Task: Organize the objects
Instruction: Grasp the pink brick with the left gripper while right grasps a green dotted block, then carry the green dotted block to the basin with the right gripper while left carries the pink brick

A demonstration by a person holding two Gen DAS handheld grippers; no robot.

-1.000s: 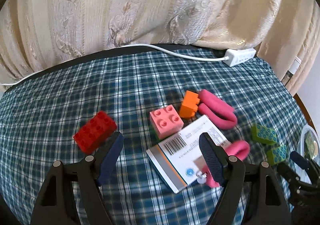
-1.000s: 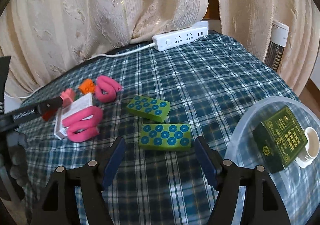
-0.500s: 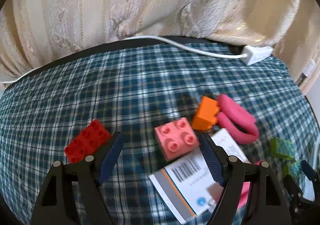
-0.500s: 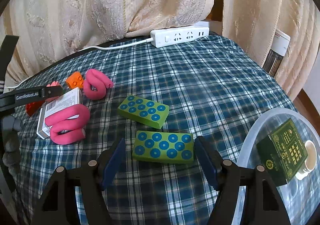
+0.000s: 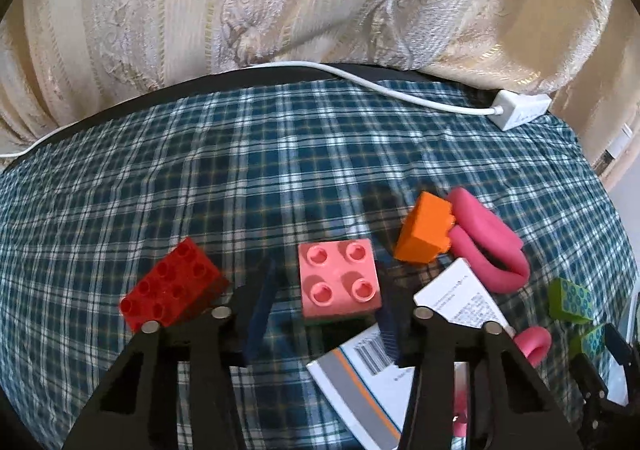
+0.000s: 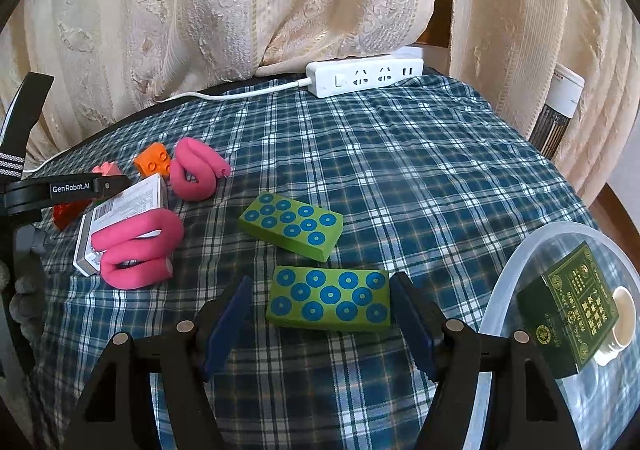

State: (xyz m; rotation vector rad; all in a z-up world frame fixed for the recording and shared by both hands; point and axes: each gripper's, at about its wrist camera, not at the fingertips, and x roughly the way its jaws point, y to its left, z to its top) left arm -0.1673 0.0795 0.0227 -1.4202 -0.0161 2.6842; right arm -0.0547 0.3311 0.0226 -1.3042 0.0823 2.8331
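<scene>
A cream curtain [image 6: 248, 9] with woven scrollwork hangs in folds behind the tabletop [image 6: 420, 177], which is covered by a blue, green and white plaid cloth [image 5: 224, 177]. A white power strip [image 6: 364, 78] lies at the far edge of the cloth, just below the curtain hem, its sockets facing up. Its white cord [image 5: 384, 91] runs left along the dark rim of the tabletop. To the right, past the curtain, stands a white appliance [image 6: 560, 109] with a dark slatted front, partly hidden.

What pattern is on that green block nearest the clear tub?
Blue ringed dots on green block, clearest in the right wrist view.
</scene>
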